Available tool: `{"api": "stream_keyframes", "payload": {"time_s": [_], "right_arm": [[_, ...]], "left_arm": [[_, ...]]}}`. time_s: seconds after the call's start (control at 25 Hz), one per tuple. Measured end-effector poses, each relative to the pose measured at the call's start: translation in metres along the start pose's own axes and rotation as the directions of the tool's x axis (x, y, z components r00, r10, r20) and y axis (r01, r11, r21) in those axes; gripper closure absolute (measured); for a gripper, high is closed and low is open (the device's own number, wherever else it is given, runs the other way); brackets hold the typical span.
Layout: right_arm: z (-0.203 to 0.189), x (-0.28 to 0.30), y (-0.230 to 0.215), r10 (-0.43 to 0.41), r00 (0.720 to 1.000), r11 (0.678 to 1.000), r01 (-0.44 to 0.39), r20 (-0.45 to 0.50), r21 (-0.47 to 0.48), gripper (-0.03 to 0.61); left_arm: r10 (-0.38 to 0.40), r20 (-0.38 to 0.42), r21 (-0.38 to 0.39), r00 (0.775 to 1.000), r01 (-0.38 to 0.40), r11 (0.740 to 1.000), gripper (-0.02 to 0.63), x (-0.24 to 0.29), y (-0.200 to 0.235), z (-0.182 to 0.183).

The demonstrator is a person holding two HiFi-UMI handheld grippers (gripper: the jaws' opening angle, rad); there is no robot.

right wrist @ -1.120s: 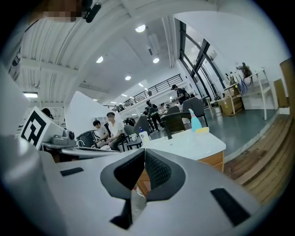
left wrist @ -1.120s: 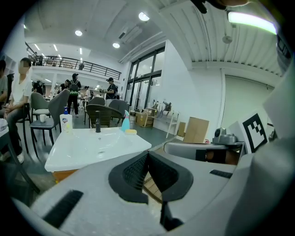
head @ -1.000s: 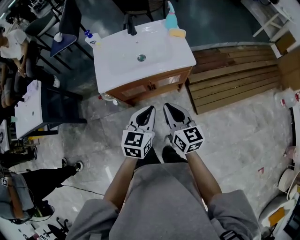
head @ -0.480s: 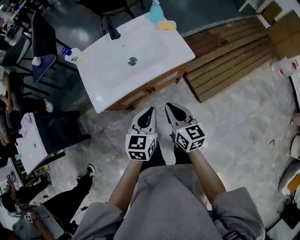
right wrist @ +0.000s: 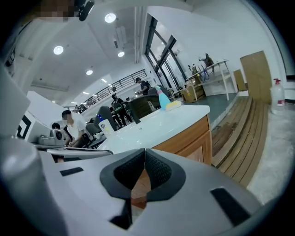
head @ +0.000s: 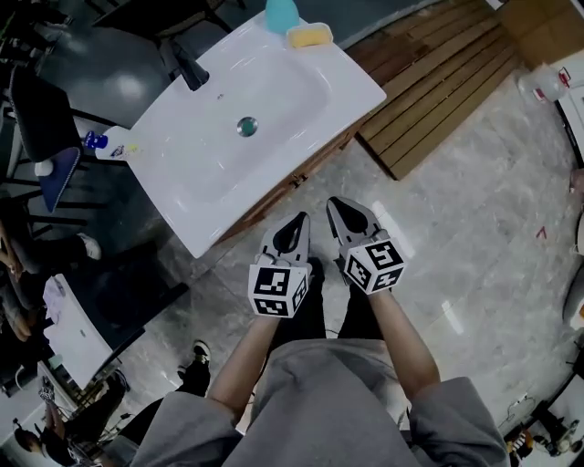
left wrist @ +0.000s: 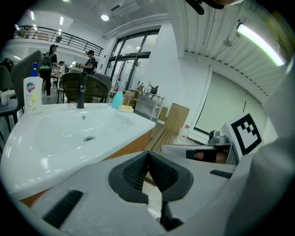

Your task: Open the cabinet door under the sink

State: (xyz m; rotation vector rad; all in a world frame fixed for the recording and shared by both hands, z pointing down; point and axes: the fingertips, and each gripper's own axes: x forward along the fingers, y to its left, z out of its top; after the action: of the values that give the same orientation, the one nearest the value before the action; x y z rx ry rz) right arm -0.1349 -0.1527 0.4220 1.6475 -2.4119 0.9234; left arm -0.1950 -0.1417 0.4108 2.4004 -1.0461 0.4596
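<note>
A white sink top [head: 274, 109] sits on a wooden cabinet [head: 308, 173] whose front shows only as a thin brown strip under the rim. In the right gripper view the cabinet [right wrist: 196, 138] has panelled doors, which look closed. My left gripper [head: 299, 220] and right gripper [head: 336, 203] are held side by side, just short of the cabinet front, touching nothing. Both are shut with nothing between the jaws. The left gripper [left wrist: 147, 154] points past the sink's corner [left wrist: 69, 138]. The right gripper [right wrist: 144, 152] points at the wood front.
A black faucet [head: 187, 66], a blue bottle [head: 281, 14] and a yellow sponge [head: 308, 35] stand at the sink's back edge, and a soap bottle [head: 105, 143] at its left. Wooden decking [head: 438, 82] lies right of the cabinet. Chairs, tables and people are at the left.
The sink has shifted left and grown larger in the head view as I came nearer to the cabinet. Both grippers stay shut and side by side.
</note>
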Motion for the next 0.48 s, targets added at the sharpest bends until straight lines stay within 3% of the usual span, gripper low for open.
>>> {"api": "stream_keyframes", "payload": {"time_s": [0.48], "right_arm": [[-0.027,0.019,-0.023,-0.009,1.0,0.999,0.009,-0.008,0.045,0.568]], "left_arm": [[0.013,-0.042,0.002,0.999,-0.013,1.0,0.604,0.027,0.028,-0.026]]}}
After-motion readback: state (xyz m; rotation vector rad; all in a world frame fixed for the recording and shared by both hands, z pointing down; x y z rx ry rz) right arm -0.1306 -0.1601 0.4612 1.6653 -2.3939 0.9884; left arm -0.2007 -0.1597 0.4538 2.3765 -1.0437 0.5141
